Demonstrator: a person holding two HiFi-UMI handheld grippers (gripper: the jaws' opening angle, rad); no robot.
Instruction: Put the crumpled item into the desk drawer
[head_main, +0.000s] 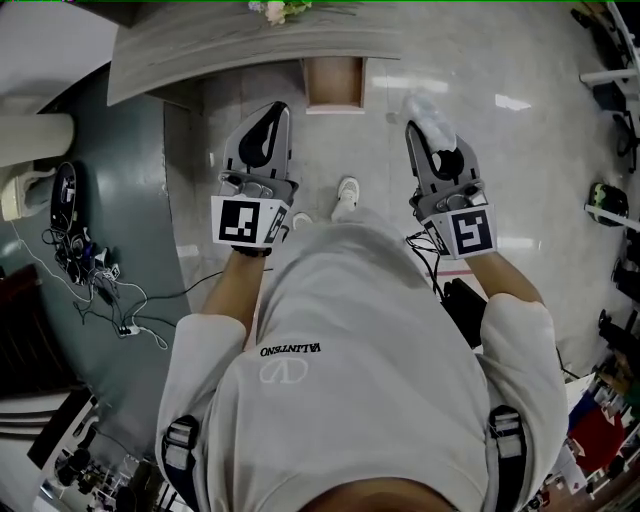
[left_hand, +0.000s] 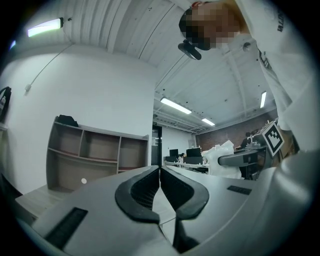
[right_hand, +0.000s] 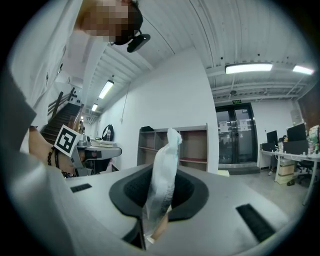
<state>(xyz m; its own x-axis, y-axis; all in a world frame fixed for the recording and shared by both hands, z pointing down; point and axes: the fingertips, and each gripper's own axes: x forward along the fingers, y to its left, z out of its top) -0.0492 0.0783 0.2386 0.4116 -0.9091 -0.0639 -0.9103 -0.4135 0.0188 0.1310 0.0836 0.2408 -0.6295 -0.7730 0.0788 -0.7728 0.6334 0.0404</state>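
Observation:
The crumpled item (head_main: 430, 115) is a white, papery wad, and my right gripper (head_main: 422, 128) is shut on it. In the right gripper view the crumpled item (right_hand: 166, 165) stands up between the jaws of the right gripper (right_hand: 161, 186), pinched at its lower end. My left gripper (head_main: 277, 110) is held beside it, shut and empty; the left gripper (left_hand: 160, 172) has its pads pressed together. Both grippers point forward, well above the floor. Ahead of them a wooden drawer (head_main: 333, 82) juts open from under the grey desk (head_main: 240, 50). The right gripper (left_hand: 245, 158) with its white wad also shows in the left gripper view.
A grey curved floor area (head_main: 130, 220) at the left carries tangled cables and a power strip (head_main: 100, 285). Flowers (head_main: 280, 10) sit on the desk. The person's shoe (head_main: 347, 190) is on the glossy floor. An open wooden shelf unit (left_hand: 95, 155) stands by the wall.

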